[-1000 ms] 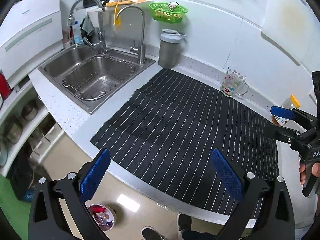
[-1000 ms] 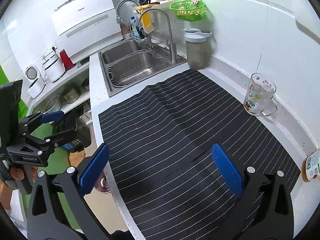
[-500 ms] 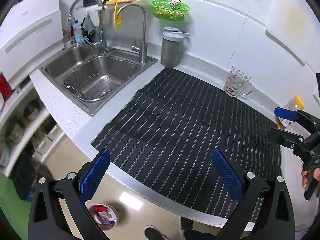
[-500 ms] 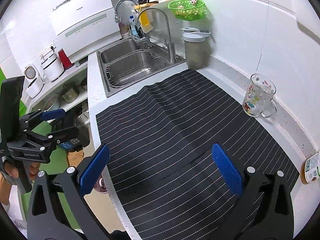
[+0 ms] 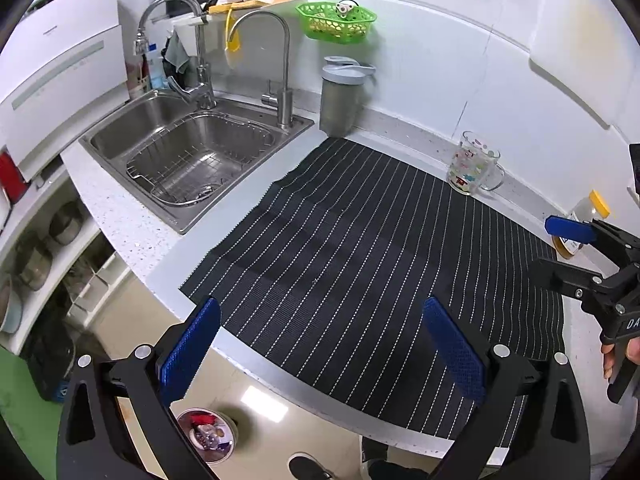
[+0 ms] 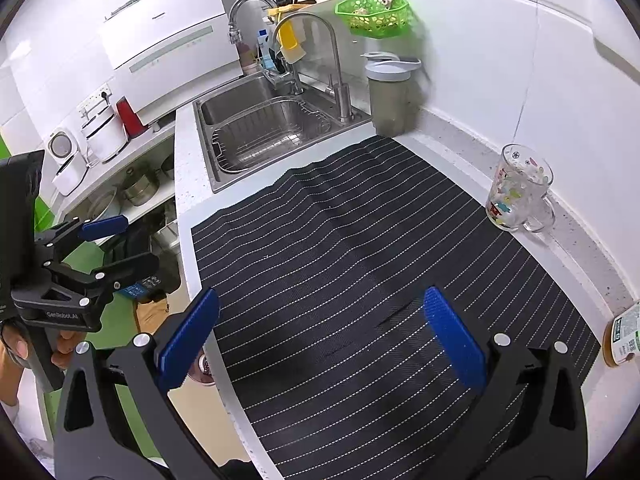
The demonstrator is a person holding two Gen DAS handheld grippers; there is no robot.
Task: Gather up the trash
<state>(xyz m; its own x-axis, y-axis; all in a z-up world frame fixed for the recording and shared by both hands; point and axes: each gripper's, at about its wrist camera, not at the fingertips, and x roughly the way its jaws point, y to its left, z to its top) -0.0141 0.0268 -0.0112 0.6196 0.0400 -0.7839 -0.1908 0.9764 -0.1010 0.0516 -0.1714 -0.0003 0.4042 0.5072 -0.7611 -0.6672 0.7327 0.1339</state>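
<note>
My left gripper [image 5: 320,354] hung over the front edge of the desk [image 5: 132,224], fingers spread wide, nothing between them. My right gripper [image 6: 322,334] hovered over the striped mat [image 6: 360,248], fingers also spread and empty. The mat covered most of the desk right of the sink [image 6: 260,132]. A glass mug [image 6: 518,190] stood at the mat's back edge near the wall. A bottle with a yellow cap [image 5: 580,220] lay at the desk's far right corner, just beside the mat; the right wrist view showed only its labelled end [image 6: 622,338]. A grey lidded tumbler [image 5: 342,96] stood at the back edge beside the sink. A bin with trash in it [image 5: 208,434] sat on the floor [image 5: 260,396] below the desk's front edge, under the left gripper. A green basket [image 5: 336,20] hung on the wall.
</note>
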